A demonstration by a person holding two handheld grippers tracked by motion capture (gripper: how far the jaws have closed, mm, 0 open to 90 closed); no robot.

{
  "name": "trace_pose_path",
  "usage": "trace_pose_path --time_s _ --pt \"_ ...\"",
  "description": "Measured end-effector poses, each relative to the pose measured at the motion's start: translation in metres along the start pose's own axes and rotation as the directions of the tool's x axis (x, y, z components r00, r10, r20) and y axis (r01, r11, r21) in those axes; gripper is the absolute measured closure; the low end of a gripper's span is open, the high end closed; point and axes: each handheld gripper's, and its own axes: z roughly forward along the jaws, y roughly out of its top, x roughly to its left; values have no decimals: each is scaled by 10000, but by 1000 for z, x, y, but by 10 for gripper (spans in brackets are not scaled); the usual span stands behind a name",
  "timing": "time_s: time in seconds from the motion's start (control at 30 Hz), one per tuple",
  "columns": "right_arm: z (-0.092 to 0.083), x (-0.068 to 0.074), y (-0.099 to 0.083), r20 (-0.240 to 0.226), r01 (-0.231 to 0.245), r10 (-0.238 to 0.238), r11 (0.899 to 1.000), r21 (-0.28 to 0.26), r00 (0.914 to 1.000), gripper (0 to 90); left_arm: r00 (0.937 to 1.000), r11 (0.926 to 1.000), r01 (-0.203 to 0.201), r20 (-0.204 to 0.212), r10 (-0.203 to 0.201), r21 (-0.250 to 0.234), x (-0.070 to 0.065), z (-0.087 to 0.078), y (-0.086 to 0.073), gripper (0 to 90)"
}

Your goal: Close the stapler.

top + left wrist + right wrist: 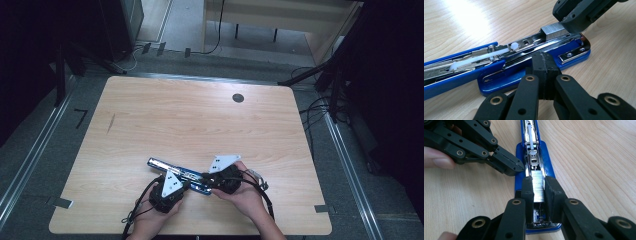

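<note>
At the lower middle of the high view, one blue stapler [182, 175] lies open on the wooden bench [200, 120], its long arm running toward the left of the frame. Two tools work on it, each held in one hand. The left tool [170, 187] sits at the lower left of the stapler, the right tool [222, 177] at its right end, and both carry a grey three-cornered plate.

In the right gripper view, the right tool [539, 186] is clamped on one silver strip of staples [538, 186], its two black jaws pressing the strip's sides directly over the stapler's open metal channel [532, 152]. The left tool [510, 166] comes in from the upper left of that frame with its jaws together, its tip against the blue base.

In the left gripper view, the left tool [545, 75] has its jaws pressed together with nothing between them, resting on the edge of the blue base [529, 72]. The strip of staples [554, 31] shows at the upper right, under the right tool [574, 15]. One white plastic pusher [484, 56] lies along the channel.

One dark round hole [238, 98] sits in the bench at upper right. The rest of the bench is bare, with wide room above and to both sides; the stapler is near the lower edge. No writing can be read.
</note>
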Motion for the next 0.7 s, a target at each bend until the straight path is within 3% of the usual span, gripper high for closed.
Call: trace_pose_path --time_s 0.23,0.7 --pt "0 2 2 165 337 -340 9993 160 9993 797 10000 10000 -28 -1 28 16 0 0 0 900" --pt "0 2 2 188 470 -474 9987 171 9987 797 10000 10000 -24 6 24 15 0 0 0 900"
